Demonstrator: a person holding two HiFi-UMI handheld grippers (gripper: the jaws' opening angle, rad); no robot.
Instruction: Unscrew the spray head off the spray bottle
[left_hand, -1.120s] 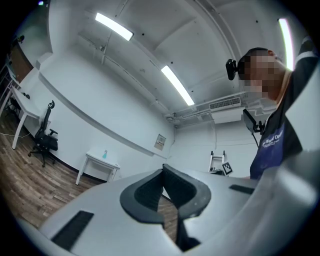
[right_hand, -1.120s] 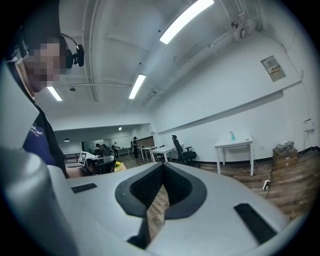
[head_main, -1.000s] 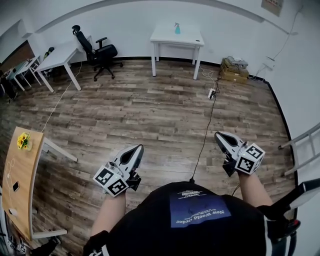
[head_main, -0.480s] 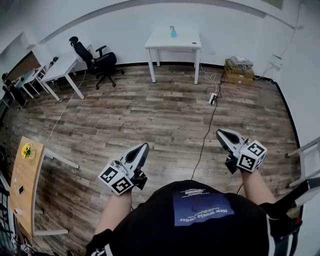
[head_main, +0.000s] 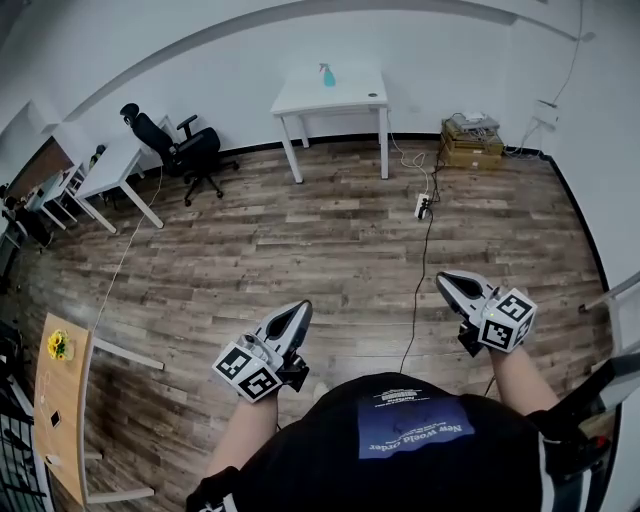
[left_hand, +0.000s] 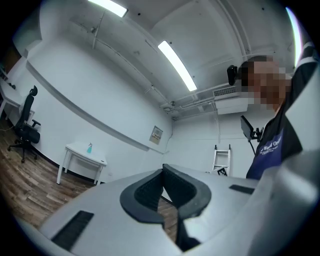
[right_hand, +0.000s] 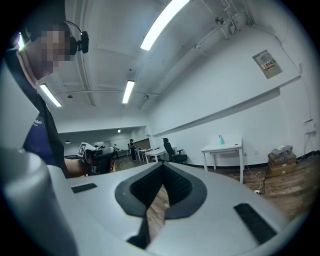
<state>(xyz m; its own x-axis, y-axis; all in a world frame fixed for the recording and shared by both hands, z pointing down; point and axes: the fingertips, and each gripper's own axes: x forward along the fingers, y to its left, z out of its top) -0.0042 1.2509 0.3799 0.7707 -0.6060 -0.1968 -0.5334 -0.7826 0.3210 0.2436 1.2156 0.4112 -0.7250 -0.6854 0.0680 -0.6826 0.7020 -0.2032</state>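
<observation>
A small blue spray bottle (head_main: 327, 75) stands on a white table (head_main: 345, 100) against the far wall, well across the room from both grippers. The left gripper view shows the bottle (left_hand: 90, 147) far off at the left, and the right gripper view shows the bottle (right_hand: 220, 140) on that table (right_hand: 227, 148) at the right. My left gripper (head_main: 300, 310) is held low in front of the person, shut and empty. My right gripper (head_main: 445, 280) is level with it on the right, also shut with nothing between its jaws.
A wooden floor stretches between me and the table. A black office chair (head_main: 190, 150) and white desks (head_main: 115, 165) stand at the back left. Cardboard boxes (head_main: 472, 140) sit right of the table. A power strip with a cable (head_main: 423, 205) lies on the floor. A wooden table (head_main: 60, 400) stands near left.
The person has walked forward across the floor with both grippers held out. The white table has drawn nearer and shifted left in the head view. Both grippers stay shut.
</observation>
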